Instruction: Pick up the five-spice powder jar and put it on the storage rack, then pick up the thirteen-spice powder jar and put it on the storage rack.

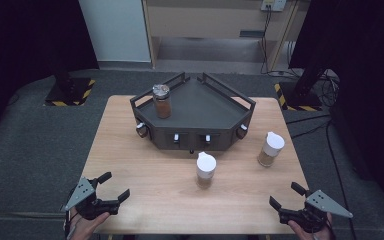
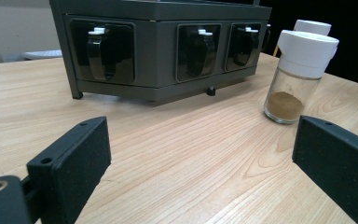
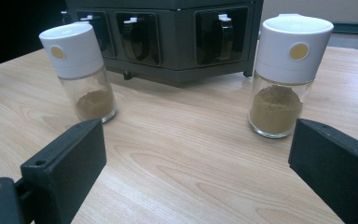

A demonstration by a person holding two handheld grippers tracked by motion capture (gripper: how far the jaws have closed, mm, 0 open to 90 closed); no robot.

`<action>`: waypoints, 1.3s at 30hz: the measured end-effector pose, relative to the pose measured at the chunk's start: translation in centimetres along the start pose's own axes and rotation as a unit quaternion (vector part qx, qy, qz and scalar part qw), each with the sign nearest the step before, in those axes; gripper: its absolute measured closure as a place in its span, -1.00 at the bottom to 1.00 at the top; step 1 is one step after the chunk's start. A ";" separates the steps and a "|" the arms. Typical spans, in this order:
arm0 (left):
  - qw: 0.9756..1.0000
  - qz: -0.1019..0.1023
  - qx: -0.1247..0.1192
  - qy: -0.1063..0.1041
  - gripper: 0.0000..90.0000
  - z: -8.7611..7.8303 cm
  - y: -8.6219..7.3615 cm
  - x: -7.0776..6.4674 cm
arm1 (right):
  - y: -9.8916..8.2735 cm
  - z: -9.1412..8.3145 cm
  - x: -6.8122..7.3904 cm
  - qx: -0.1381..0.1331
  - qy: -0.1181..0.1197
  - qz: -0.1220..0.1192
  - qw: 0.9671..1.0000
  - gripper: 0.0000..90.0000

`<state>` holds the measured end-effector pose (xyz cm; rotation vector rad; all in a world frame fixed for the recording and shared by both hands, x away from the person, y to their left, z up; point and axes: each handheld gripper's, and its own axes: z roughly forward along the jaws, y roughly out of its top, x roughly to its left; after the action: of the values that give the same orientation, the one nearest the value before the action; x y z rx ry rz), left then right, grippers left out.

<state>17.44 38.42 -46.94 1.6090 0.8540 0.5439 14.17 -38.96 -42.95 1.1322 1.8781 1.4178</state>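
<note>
Pale wood table [image 1: 145, 165] carries a dark angled rack [image 1: 195, 112] at its far side, with a metal-lidded jar [image 1: 161, 101] of brown powder, perhaps spice, on top. Both claws rest at the near edge, jaws spread and empty. Ahead of the left claw [image 1: 111, 186] and to its right stands a white-capped jar [image 1: 205, 170]; a second white-capped jar [image 1: 270, 149] stands ahead of the right claw [image 1: 286, 195], slightly left

Three spice jars: two w/ white caps [image 1: 206, 170] [image 1: 270, 149] standing on one wooden table [image 1: 130, 165], one w/ metal lid [image 1: 162, 101] atop one dark rack [image 1: 195, 115]. Two grippers, left [image 1: 114, 186] and right [image 1: 284, 196], jaws apart.
</note>
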 end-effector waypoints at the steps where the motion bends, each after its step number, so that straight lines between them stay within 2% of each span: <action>1: 1.000 -0.003 -0.002 -0.003 -0.93 0.0 -0.1 0.2 | 0.0 0.0 0.0 0.000 0.000 0.000 1.000 -0.91; 4: 1.000 -0.008 -0.008 -0.011 -0.94 0.0 -0.4 0.5 | 0.0 0.0 0.0 0.000 0.001 0.001 1.000 -0.91; 11: 1.000 0.010 0.001 -0.017 -0.93 0.2 -0.2 0.4 | 0.0 -0.1 0.0 -0.001 0.002 0.001 1.000 -0.91; 17: 1.000 0.003 -0.002 -0.021 -0.93 0.1 -0.3 0.6 | 0.0 -0.1 -0.1 -0.001 0.003 0.001 1.000 -0.91; 24: 1.000 0.014 0.005 -0.028 -0.92 0.3 -0.1 0.5 | 0.0 -0.1 0.0 -0.002 0.004 -0.001 1.000 -0.91; 28: 0.999 0.012 0.008 -0.033 -0.91 0.5 -0.1 0.6 | -0.1 -0.1 0.0 -0.006 0.002 0.000 1.000 -0.91; 39: 0.999 0.013 0.011 -0.031 -0.92 0.4 0.0 0.5 | -0.1 0.0 -0.2 -0.006 0.010 0.000 1.000 -0.93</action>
<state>18.07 38.53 -47.04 1.6500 0.7967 0.5017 14.25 -39.15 -43.02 1.1163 1.8816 1.4437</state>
